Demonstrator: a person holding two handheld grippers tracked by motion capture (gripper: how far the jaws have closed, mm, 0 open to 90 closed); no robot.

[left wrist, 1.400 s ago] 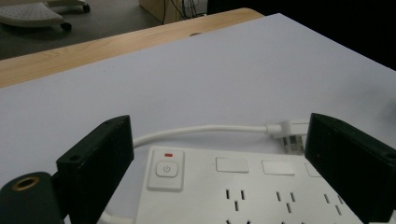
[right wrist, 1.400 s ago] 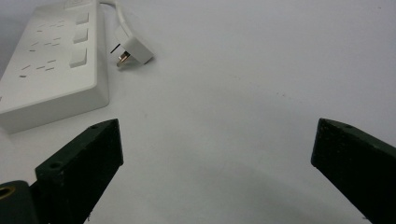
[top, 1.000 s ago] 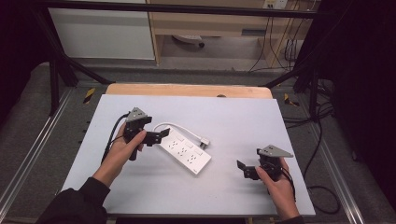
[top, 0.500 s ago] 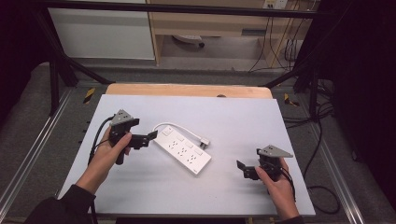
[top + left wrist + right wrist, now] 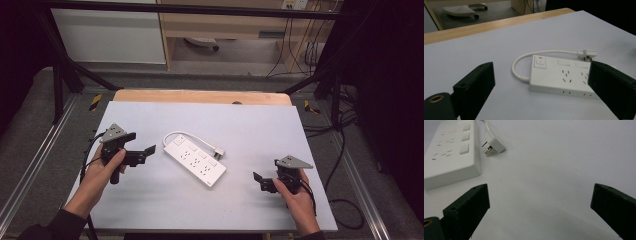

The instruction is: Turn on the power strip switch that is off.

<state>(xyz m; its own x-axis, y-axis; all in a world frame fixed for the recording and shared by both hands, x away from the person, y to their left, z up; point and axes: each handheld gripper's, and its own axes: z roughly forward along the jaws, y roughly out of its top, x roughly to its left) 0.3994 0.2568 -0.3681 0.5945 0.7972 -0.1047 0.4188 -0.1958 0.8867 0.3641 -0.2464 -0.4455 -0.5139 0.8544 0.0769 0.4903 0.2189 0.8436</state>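
High view: a white power strip (image 5: 195,160) lies diagonally mid-table (image 5: 150,210), its plug (image 5: 218,151) beside it, between the left gripper (image 5: 145,154) and right gripper (image 5: 260,181), both with jaws spread and empty; rigid, light, smooth plastic, likely best pinched across its narrow body.

Power strip (image 5: 196,160): smooth white plastic, slight sheen. Table top (image 5: 250,125): matt pale sheet; bare wood strip (image 5: 200,96) behind power strip.

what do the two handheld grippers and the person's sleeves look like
Both the left gripper and right gripper are black, with flat blocky jaws, a grey three-cornered plate on top and a black trailing cable. The left one has a pistol-style handle. The sleeves are dark.
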